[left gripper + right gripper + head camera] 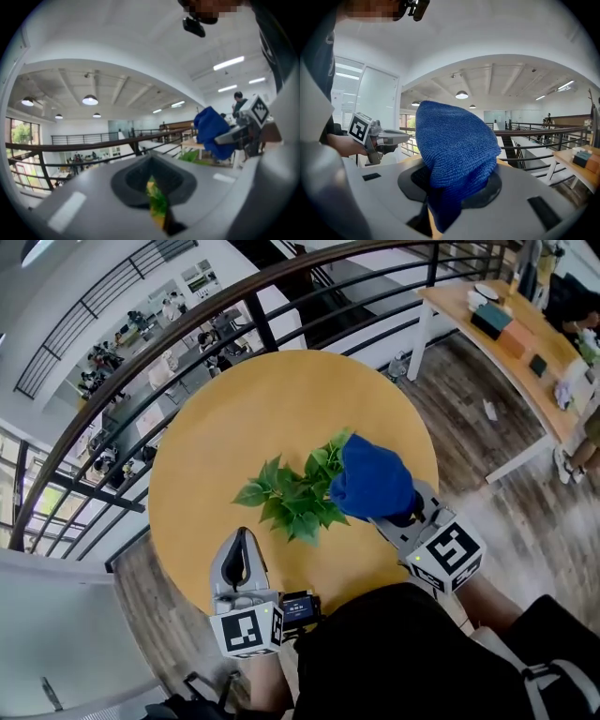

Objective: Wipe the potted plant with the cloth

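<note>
Jaws of right gripper (394, 517) pinching cloth (370, 479), left gripper (242, 538) closed, plant (292, 498) between

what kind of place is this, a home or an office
Likely an upper gallery of an open office: a dark railing curves past the round table, people gather on a floor below, and a long desk stands nearby.

A round light-wood table (234, 418) stands on a grey-brown plank floor (469, 418) beside a curved dark metal railing (260, 326). Beyond the railing lies an open lower level (122, 343) with desks and people. A long pale wooden desk on white legs (455, 304) runs along the right, while overhead a white beamed ceiling (497, 79) carries round dome lamps (461, 95) and strip lights (228, 63), with daylight coming through a tall window (21, 133).
</note>
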Available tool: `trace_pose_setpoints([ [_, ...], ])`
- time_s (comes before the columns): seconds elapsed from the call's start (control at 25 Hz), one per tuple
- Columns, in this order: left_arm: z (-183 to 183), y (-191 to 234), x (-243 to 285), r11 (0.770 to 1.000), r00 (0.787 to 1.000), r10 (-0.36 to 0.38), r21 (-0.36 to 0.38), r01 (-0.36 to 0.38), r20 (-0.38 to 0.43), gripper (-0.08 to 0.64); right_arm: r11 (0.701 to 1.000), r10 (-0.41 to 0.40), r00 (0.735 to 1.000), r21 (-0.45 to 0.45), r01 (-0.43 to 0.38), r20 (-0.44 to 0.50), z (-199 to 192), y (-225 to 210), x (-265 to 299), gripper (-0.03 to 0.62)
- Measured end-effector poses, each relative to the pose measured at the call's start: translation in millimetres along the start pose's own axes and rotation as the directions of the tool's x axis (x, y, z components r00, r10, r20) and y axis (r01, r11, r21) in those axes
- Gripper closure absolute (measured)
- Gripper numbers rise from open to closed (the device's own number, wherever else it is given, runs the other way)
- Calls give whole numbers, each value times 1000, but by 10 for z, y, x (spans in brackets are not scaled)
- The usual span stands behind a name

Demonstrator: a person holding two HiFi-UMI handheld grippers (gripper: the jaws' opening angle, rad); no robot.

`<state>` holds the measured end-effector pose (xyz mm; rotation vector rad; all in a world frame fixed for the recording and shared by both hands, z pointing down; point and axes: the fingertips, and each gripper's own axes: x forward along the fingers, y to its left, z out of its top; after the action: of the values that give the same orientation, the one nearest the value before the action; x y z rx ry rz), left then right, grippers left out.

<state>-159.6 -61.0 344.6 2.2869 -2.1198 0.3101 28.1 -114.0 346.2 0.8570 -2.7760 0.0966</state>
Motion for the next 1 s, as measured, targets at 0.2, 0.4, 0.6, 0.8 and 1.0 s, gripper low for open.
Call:
trace_pose_setpoints([
  [0.2, -165, -17, 209, 999, 998, -54, -1, 54, -14, 558, 999, -31, 999, -10, 31, -24, -44, 9, -12, 457],
  [0.4, -374, -49, 466, 994, 993, -109, 28, 110, -46, 543, 997, -80, 995, -18, 79, -66, -169, -49, 5, 457],
  [0.6, -878, -117, 788, 982, 971, -175, 40, 184, -164, 520, 984, -176, 972, 1, 178, -156, -409, -234, -22, 457],
  [0.8, -1243, -263, 1015, 970, 946, -224, 37, 239, -235, 518, 972, -232, 945, -12, 236, -230, -598, -425, -110, 457],
  [1.0, -1554, -353, 1127, 960, 916, -253, 36, 277, -311, 518, 969, -242, 893, -144, 201, -381, -1032, -397, -22, 457],
])
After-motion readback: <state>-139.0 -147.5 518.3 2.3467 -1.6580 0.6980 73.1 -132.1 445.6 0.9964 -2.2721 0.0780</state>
